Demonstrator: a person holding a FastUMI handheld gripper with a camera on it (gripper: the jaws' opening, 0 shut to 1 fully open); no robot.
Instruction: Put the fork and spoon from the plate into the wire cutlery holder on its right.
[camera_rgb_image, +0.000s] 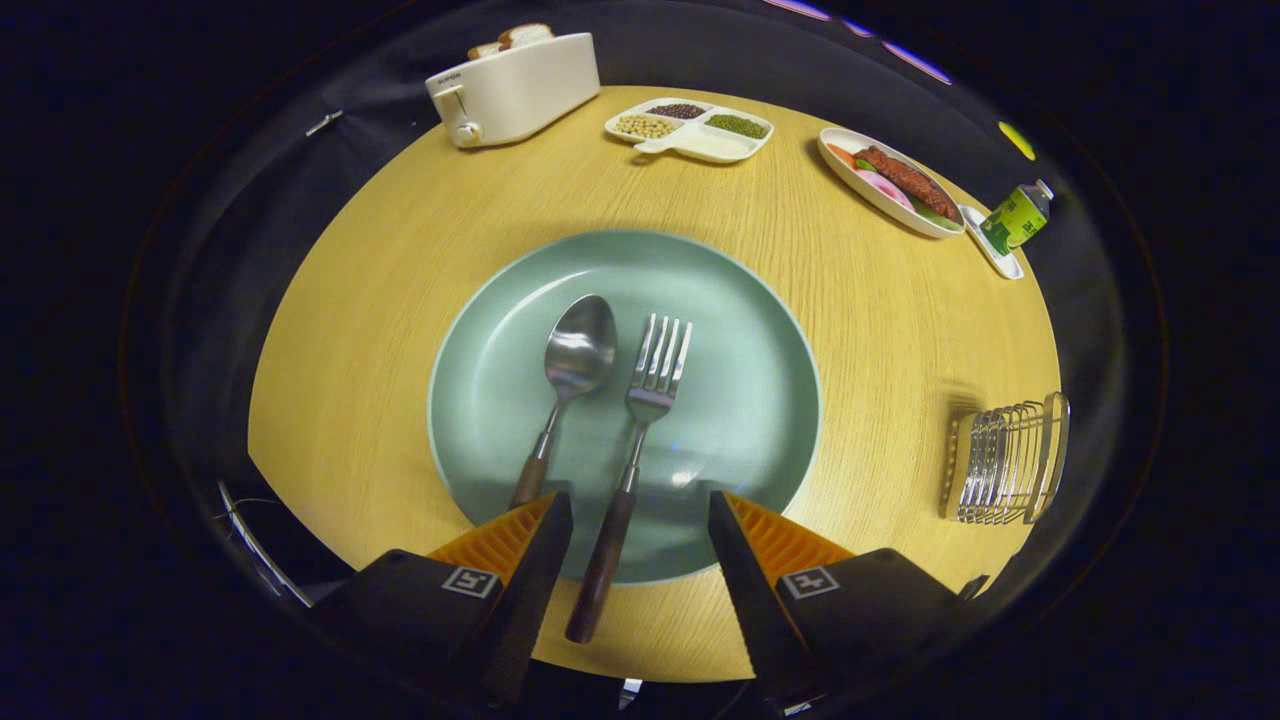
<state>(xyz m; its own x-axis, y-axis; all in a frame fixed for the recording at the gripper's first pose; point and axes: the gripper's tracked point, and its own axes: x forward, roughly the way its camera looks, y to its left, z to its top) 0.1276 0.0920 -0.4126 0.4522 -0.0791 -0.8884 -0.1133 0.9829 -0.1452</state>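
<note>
You held the hand-held gripper (640, 515) released, its fingers spread wide over the near rim of the pale green plate (740, 400). The fork (632, 470) lay between the fingers, its dark wooden handle reaching back past the plate's rim onto the worktop (880, 330), tines pointing away from you. The spoon (562, 395) lay just beside it, toward your left finger, its handle end passing under that fingertip's edge.

By the look of it, you were at the first pick, lined up on the fork handle and not yet gripping. The next move called for lowering and closing on the handle alone, keeping the left finger off the spoon.

The wire cutlery holder (1005, 462) stood well off to your right, close to the worktop's edge, with bare wood between it and the plate. That gave you room to carry across, but little margin beyond the holder.

Farther ahead sat a divided dish of beans (690, 130), a toaster (512, 88) with bread in it, an oval dish of food (890, 182), and a small green bottle (1018, 215), all well clear of your path.
</note>
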